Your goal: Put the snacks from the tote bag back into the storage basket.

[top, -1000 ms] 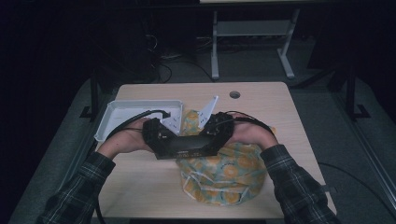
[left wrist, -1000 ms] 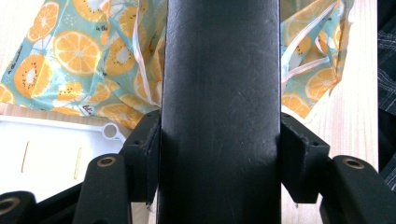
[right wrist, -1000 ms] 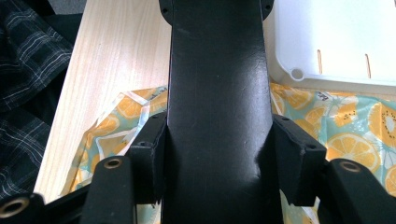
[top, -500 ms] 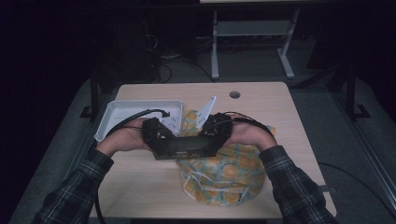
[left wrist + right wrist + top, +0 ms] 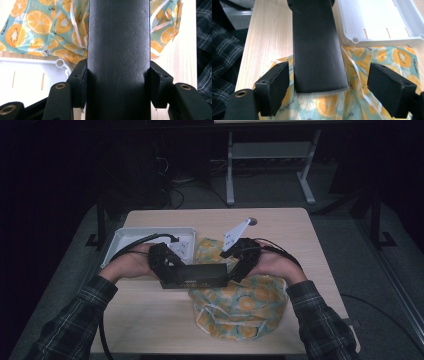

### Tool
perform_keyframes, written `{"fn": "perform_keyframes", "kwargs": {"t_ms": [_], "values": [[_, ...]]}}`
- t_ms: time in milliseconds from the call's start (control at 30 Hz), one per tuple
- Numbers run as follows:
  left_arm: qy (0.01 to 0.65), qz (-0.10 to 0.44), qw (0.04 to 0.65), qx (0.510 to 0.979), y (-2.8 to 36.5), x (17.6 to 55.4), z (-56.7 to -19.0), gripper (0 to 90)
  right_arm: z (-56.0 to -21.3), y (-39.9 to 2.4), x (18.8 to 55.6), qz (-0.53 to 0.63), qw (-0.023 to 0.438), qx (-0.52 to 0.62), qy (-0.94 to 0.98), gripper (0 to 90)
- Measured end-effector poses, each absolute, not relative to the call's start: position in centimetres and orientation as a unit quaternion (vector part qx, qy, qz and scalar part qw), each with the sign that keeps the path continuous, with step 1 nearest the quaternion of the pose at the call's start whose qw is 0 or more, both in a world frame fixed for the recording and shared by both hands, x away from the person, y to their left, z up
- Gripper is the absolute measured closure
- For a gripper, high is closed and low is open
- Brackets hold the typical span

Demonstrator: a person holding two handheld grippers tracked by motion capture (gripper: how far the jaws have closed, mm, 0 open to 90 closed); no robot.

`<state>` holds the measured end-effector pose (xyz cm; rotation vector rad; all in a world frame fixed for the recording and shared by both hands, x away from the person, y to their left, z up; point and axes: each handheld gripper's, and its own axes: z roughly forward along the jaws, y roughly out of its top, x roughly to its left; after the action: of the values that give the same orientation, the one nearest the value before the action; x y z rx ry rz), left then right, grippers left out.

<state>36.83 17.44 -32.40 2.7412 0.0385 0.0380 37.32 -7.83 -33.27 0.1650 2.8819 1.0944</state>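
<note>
Black flat box (image 5: 194, 275) sits between the two grippers, held level just above the wooden table (image 5: 300, 235) & the fruit-print cloth (image 5: 240, 307). Largest first: table under everything; cloth, orange-slice pattern w/ pale ribbon ties, lies below & toward the person from both grippers, bunched on the near-right part of the tabletop. White plastic tray (image 5: 131, 234) rests just beyond the left gripper (image 5: 167, 267), its near corner touching the cloth edge in the right gripper view (image 5: 355, 40).

Left gripper: jaws clamped on the box's left end; in left gripper view the pads (image 5: 83, 82) press both sides of the box (image 5: 118, 57), no gap. Right gripper (image 5: 239, 265): jaws have just been opening; in right gripper view the box end (image 5: 318, 50) stands between them, left pad (image 5: 275, 82) close beside it, right pad well off it w/ cloth (image 5: 359, 75) showing in the gap, so no grip there. Grey three-cornered plate (image 5: 235, 234) sticks up from the right gripper. Person's plaid sleeves (image 5: 325, 320) come in behind both grippers.
</note>
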Motion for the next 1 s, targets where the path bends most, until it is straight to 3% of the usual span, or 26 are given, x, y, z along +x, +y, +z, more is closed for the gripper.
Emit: {"fn": "perform_keyframes", "kwargs": {"t_ms": [1000], "values": [[0.025,0.034,0.162,0.986,20.8,41.3,-30.2,42.7,-38.5,-21.4,31.5,0.381,0.104,0.268,0.879,14.8]]}}
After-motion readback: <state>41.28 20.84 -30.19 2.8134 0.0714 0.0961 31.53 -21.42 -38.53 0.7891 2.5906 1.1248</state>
